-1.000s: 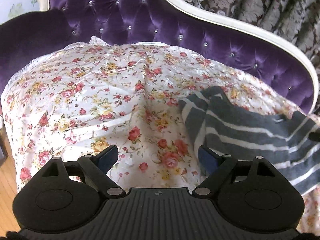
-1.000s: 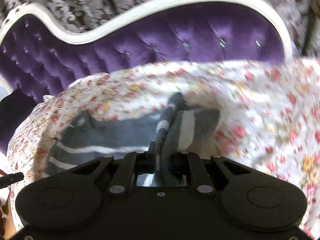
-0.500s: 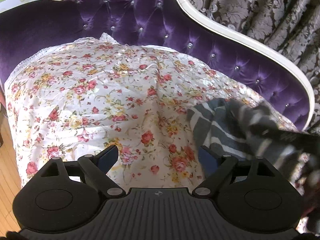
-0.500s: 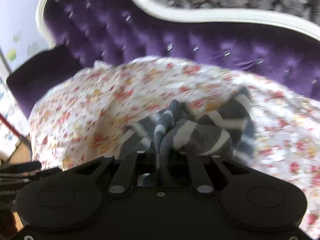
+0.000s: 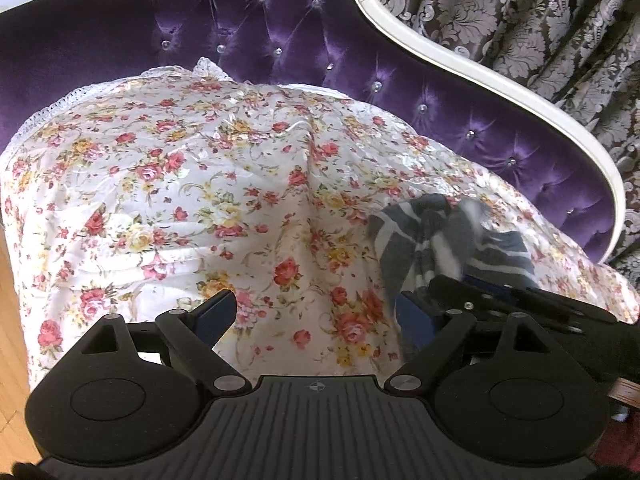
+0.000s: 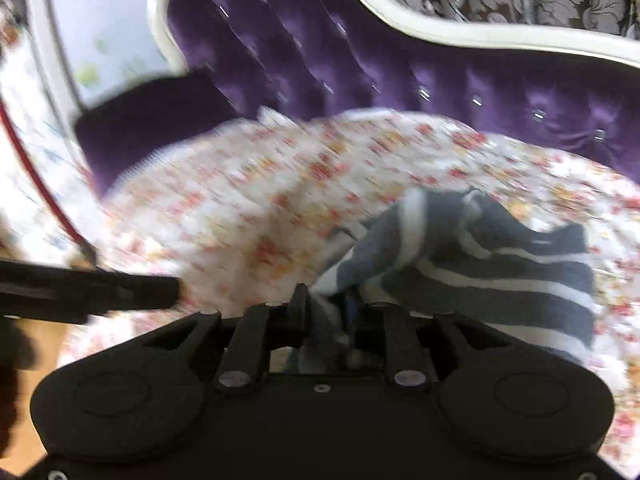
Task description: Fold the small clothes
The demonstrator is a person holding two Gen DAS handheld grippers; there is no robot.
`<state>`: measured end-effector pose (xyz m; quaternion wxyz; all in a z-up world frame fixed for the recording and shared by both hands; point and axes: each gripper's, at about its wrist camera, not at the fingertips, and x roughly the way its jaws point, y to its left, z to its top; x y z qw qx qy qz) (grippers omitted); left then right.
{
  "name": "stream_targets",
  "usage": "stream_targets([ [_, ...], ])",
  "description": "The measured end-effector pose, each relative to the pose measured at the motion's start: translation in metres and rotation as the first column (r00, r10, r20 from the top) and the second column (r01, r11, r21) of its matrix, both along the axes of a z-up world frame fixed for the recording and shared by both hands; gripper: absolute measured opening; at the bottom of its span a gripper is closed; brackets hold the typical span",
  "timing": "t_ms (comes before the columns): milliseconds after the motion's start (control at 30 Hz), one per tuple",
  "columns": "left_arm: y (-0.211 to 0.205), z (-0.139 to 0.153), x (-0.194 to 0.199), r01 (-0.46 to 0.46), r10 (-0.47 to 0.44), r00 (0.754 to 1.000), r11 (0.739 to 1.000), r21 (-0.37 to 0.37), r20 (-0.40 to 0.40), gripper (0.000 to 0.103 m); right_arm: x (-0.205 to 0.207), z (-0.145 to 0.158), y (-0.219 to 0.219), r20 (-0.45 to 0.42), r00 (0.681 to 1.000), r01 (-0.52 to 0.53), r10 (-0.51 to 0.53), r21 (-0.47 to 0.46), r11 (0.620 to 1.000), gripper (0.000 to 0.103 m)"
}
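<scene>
A small dark grey garment with white stripes (image 5: 444, 232) (image 6: 500, 276) lies bunched on the floral sheet (image 5: 200, 184) (image 6: 280, 200), right of centre. My right gripper (image 6: 326, 304) sits at the garment's near left edge. Its jaws are opening, and a fold of the striped cloth is still between them. In the left wrist view the right gripper (image 5: 484, 288) shows as a dark shape at the garment's near side. My left gripper (image 5: 316, 304) hangs open over bare floral sheet just left of the garment, holding nothing; the right wrist view shows the left gripper (image 6: 120, 292) as a black bar.
The floral sheet covers the seat of a purple tufted sofa (image 5: 280, 40) with a white curved frame (image 5: 460, 64). Patterned brown curtains (image 5: 540, 12) hang behind it. Wooden floor (image 5: 12, 320) shows past the seat's left edge. A dark purple armrest (image 6: 152, 120) stands at the left.
The right gripper carried the garment's edge leftward across the garment, bunching it toward the left gripper, and its jaws have parted a little. The left gripper stayed open and nearly still.
</scene>
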<state>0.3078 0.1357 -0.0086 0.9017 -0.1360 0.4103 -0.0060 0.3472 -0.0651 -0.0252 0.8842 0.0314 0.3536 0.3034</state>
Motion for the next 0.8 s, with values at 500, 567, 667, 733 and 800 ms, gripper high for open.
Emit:
stream_targets([
  [500,-0.026,-0.001,-0.003,0.087,-0.086,0.994,0.996,-0.009,0.069,0.087,-0.045,0.006,-0.078,0.143,0.971,0.185,-0.191,0.052,0.981,0.042],
  [567,-0.035,-0.002,-0.004,0.113,-0.114,0.990,0.993,0.022,0.082,0.087,-0.056,0.000,-0.072,0.176,0.969,0.172,-0.173,0.016,0.985,0.042],
  [667,-0.050,-0.004,-0.007,0.152,-0.158,0.983,0.986,0.071,0.096,0.087,-0.072,-0.012,-0.057,0.208,0.974,0.094,-0.087,-0.023,0.995,0.042],
  [733,-0.058,-0.006,-0.008,0.176,-0.185,0.979,0.979,0.108,0.089,0.087,-0.082,-0.022,-0.039,0.219,0.976,0.013,0.007,-0.090,0.996,0.042],
  [800,-0.066,-0.009,-0.010,0.203,-0.216,0.971,0.972,0.121,0.099,0.087,-0.091,-0.031,-0.025,0.227,0.971,-0.051,0.080,-0.131,0.990,0.042],
])
